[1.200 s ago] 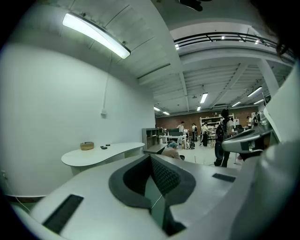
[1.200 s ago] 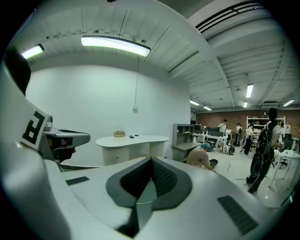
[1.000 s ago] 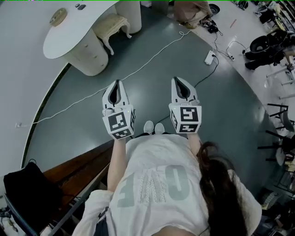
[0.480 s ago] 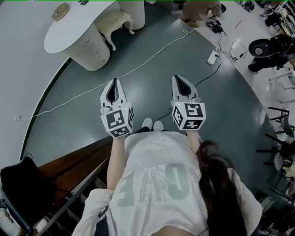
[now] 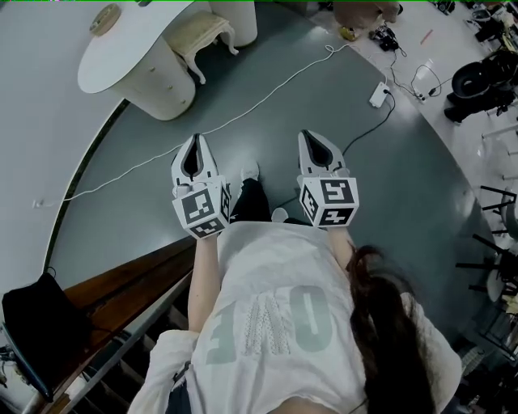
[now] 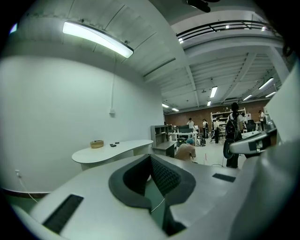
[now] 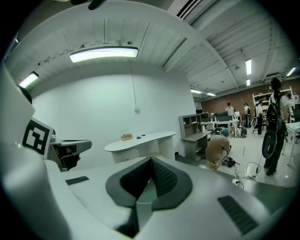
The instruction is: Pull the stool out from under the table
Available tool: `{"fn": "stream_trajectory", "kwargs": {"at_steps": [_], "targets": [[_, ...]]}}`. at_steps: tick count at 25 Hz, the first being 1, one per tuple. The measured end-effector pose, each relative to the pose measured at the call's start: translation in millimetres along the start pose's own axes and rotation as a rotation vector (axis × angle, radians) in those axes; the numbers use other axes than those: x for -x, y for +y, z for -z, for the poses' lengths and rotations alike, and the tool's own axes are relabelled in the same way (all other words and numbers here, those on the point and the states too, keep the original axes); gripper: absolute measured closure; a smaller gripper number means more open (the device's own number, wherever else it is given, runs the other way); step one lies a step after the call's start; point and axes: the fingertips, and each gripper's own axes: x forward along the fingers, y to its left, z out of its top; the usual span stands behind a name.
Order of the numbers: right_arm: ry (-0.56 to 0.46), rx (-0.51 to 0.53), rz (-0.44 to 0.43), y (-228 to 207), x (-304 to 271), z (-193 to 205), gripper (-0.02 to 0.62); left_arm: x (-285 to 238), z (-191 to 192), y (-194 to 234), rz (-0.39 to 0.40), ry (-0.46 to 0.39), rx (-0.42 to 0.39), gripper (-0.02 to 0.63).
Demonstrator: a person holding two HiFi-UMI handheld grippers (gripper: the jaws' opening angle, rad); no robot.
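Head view: left gripper (image 5: 193, 140) and right gripper (image 5: 308, 134) side by side above grey floor (image 5: 388, 178), both clenched, empty; stool (image 5: 197, 32) tucked partly beneath white table (image 5: 121, 57), well apart from both. Left gripper view: jaws pressed together on nothing, table ahead. Right gripper view: jaws likewise closed, table beyond.

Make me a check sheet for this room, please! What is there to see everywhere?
Surface: white curved table with a round bowl on top.
Job's things: cream stool partly under the table, untouched.
Clutter: black bag at lower left.
Grippers: left hand-held gripper and right hand-held gripper both shut, empty, far from the stool.
Cables: white cable across the grey floor; power strip.
Surroundings: shelves and people beyond; one crouching person.
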Motion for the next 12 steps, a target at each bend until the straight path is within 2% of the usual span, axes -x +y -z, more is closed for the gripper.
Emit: {"fn": "stream_trajectory", "kwargs": {"at_steps": [6, 12], "targets": [[-0.002, -0.037, 0.030, -24.6, -8.6, 7.5, 0.565, -31.6, -4.0, -12.4, 0.032, -0.024, -0.031, 0.580], [-0.036, -0.039, 0.086, -58.9, -29.2, -7.3, 0.565, -79.8, -14.8, -23.2, 0.067, -0.058, -0.028, 0.580]]}}
